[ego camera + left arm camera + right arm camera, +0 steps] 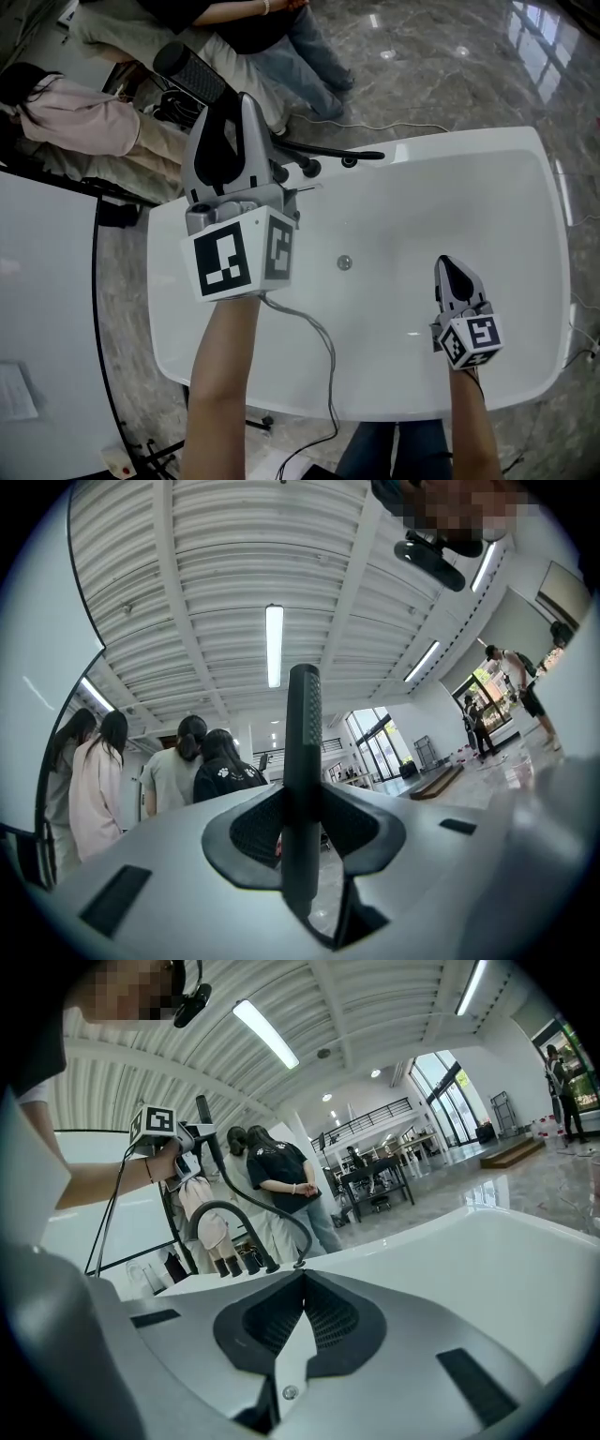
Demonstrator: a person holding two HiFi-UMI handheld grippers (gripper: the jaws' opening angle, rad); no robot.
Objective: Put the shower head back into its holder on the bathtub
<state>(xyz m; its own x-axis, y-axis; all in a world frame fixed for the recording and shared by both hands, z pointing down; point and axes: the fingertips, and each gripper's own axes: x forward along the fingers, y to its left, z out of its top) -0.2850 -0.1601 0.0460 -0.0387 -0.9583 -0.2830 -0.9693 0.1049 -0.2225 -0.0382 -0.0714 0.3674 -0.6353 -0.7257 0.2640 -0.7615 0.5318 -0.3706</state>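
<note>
People (84,117) stand beyond the bathtub's (525,155) far left corner. My left gripper (230,117) is raised over the bathtub's far left rim, jaws clenched on the black shower head (192,70), whose handle stands upright between the pads. The shower head is off the tub, out past that same rim. Black tap fittings (328,153) sit on the bathtub's far rim, just beside the left gripper. The drain (344,262) is mid-floor of the bathtub. My right gripper (450,270) is over the bathtub's near right part, jaws pressed together, gripping nothing.
</note>
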